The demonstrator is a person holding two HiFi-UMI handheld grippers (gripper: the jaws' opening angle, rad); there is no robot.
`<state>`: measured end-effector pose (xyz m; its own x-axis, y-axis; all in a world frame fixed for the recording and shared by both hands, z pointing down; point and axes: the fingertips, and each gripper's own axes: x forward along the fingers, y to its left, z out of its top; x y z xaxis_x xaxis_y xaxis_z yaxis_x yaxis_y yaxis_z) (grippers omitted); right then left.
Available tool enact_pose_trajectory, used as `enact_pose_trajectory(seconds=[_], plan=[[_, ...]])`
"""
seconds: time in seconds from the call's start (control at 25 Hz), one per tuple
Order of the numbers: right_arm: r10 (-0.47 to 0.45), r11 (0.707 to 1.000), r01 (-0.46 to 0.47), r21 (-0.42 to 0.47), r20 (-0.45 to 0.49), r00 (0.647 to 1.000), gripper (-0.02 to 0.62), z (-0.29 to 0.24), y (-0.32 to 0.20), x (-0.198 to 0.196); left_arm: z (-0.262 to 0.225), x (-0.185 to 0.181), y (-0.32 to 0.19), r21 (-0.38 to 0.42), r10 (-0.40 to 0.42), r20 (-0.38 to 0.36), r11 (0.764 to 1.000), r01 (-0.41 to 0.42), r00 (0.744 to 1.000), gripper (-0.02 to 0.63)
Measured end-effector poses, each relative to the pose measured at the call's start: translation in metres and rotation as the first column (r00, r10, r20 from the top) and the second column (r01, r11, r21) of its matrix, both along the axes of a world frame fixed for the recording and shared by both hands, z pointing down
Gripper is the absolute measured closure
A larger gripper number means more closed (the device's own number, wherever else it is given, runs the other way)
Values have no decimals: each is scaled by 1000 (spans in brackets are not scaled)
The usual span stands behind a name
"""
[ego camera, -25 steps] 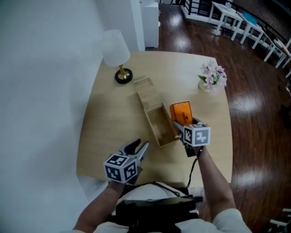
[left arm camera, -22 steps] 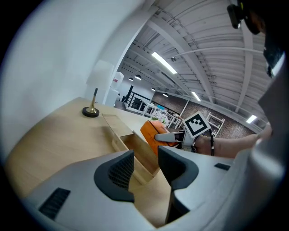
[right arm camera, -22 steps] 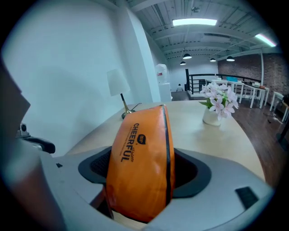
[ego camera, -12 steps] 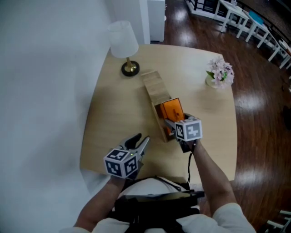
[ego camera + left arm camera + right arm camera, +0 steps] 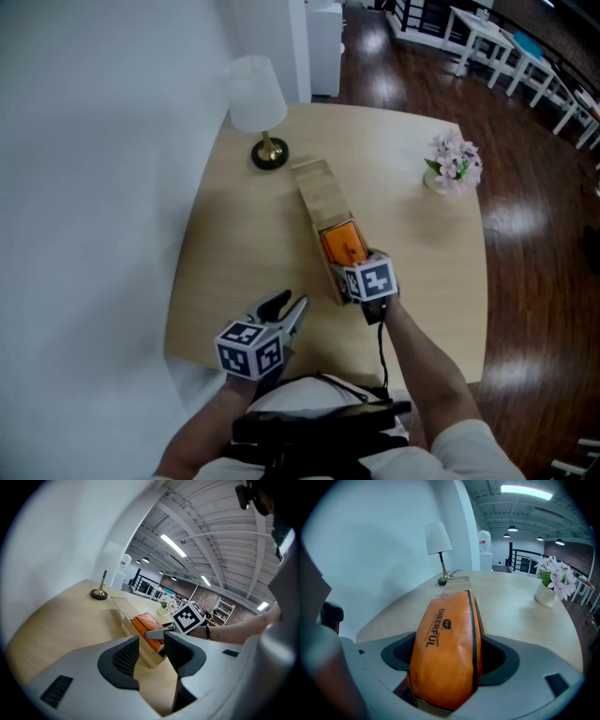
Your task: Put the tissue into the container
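Right gripper (image 5: 352,272) has come down and in toward 9 o'clock since the earlier frame, carrying the tissue pack (image 5: 338,242) from its upright stand beside the container (image 5: 316,199) into the open near end of that box. Left gripper (image 5: 290,307) has barely shifted.

Right jaws stand wide and press on both flanks of the orange pack, which fills the gap between them in the right gripper view. From the left gripper view the pack sits tilted, far end low inside the wooden walls and near end raised at the jaws; whether it touches the floor of the box I cannot tell. Left jaws are apart with nothing between them, hovering at 7 o'clock of the box and well clear of it.

The container runs from 11 o'clock, where the lamp (image 5: 256,92) stands, toward 5 o'clock, with the flower vase (image 5: 455,165) off at 2 o'clock on the table (image 5: 234,244).

My judgement of the risks: the spread jaws may catch on the box walls as they descend. The box is unbraced, so a push could slide or tip it. Letting go too soon could leave the pack propped on the rim, and a careless withdrawal could drag it back out.
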<state>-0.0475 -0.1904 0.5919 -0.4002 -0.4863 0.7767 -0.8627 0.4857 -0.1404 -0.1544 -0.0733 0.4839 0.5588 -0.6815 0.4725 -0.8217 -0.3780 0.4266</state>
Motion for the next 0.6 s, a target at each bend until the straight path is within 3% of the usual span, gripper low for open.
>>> enact_pose_trajectory(seconds=[0.2, 0.36, 0.6], plan=[[28, 999, -27, 25, -42, 999, 189, 2, -2, 0, 0, 2, 3, -6, 2, 2, 1000, -2, 1000, 436], [-20, 996, 28, 83, -91, 996, 183, -3, -2, -4, 2, 1, 8, -12, -1, 3, 1000, 1, 1000, 436], [-14, 997, 17, 70, -41, 999, 183, 0, -7, 4, 2, 3, 12, -15, 6, -1, 1000, -6, 1000, 436]])
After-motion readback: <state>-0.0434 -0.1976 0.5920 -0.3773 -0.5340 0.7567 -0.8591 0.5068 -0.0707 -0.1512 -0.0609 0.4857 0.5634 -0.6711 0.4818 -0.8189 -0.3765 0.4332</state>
